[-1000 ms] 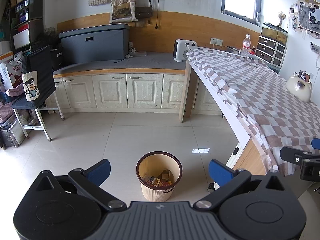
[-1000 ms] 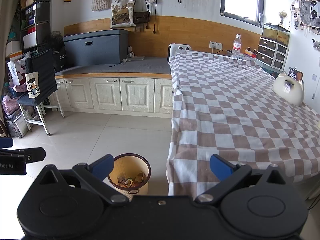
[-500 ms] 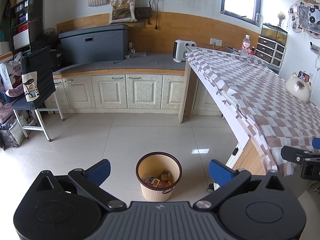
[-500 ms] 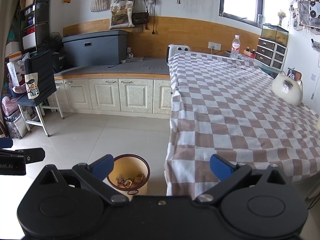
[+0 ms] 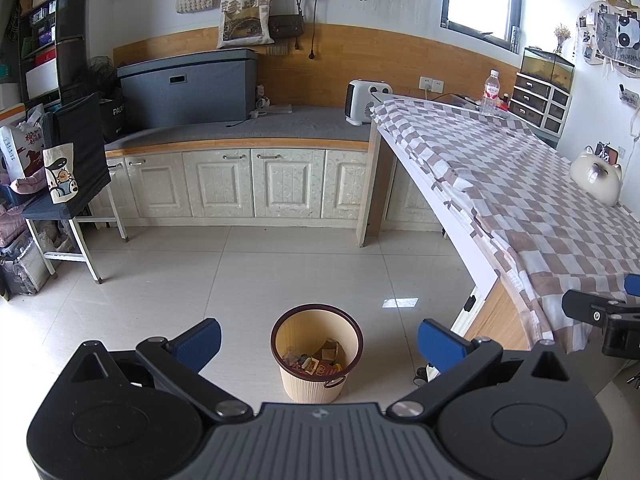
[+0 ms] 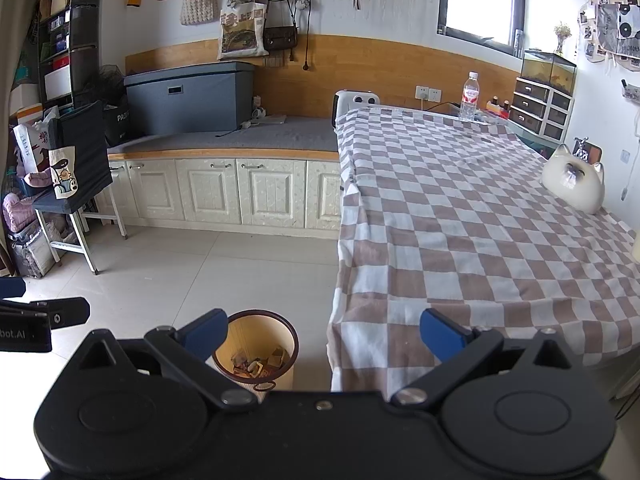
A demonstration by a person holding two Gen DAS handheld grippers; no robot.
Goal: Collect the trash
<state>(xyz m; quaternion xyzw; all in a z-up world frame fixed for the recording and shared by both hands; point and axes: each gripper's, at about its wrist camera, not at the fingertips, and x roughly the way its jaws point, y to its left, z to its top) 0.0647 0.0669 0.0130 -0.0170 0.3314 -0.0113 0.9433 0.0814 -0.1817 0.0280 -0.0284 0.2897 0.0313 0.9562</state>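
**Both claws wide and empty above the bin**

While the tiled floor (image 5: 168, 304) fills the left and middle of both views, the table (image 6: 472, 232) takes the right, draped in a brown and white checked cloth (image 5: 532, 216) that hangs over its near and left edges. Along the far wall runs a low cabinet (image 5: 240, 184) with a grey top, and on it stand a large grey box (image 5: 188, 88) to the left and a white heater (image 5: 366, 102) to the right, just beside the table's far corner. Bags hang on the wall above. At the far left a stool (image 5: 68, 208) carries a dark bag.

On the table a cat-shaped white pot (image 6: 573, 184) sits near the right edge, and a water bottle (image 6: 469, 96) stands upright at the far end.

The bin (image 5: 317, 354), beige with a dark brown rim, stands on the floor just left of the table's near corner. Trash (image 5: 316, 362), a mix of wrappers and scraps, lies in its bottom.

The left gripper (image 5: 318, 342) hangs above the bin, its blue pads (image 5: 198, 340) spread wide with nothing between them. The right gripper (image 6: 324, 334) hangs over the table's near left corner, jaws likewise spread wide and empty, with the bin below its left pad.
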